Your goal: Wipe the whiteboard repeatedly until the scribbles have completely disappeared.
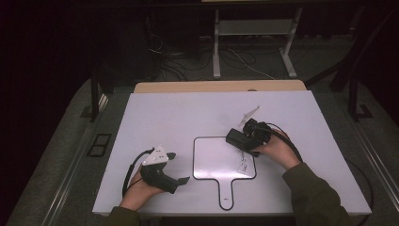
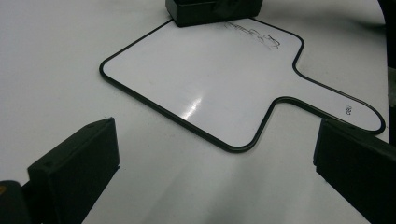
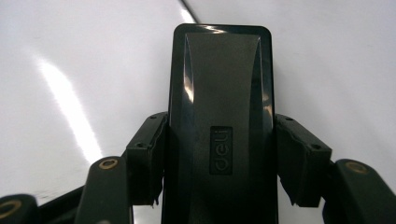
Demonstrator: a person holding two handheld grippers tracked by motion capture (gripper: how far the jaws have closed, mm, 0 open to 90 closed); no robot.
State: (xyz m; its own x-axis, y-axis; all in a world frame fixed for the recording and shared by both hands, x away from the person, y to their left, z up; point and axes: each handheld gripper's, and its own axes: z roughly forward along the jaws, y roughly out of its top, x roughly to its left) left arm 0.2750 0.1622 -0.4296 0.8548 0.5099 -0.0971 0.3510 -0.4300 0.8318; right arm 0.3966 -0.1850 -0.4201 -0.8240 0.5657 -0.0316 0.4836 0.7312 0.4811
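At the left of the table, left gripper in the left hand, low over the bare white top, jaws spread wide with nothing between them. In the left gripper view, both black jaws well apart at the bottom corners, only table surface between them. Just right of it, flat on the table, the board: white, black-rimmed, with a handle pointing to the near edge. Some small black marks near its right side. At the upper right corner of the board, the eraser, black, lying on the rim, clamped in the right gripper. In the right gripper view, both pads pressed on the long sides of the eraser, "deli" on its top. Behind it, the right hand and a green sleeve.
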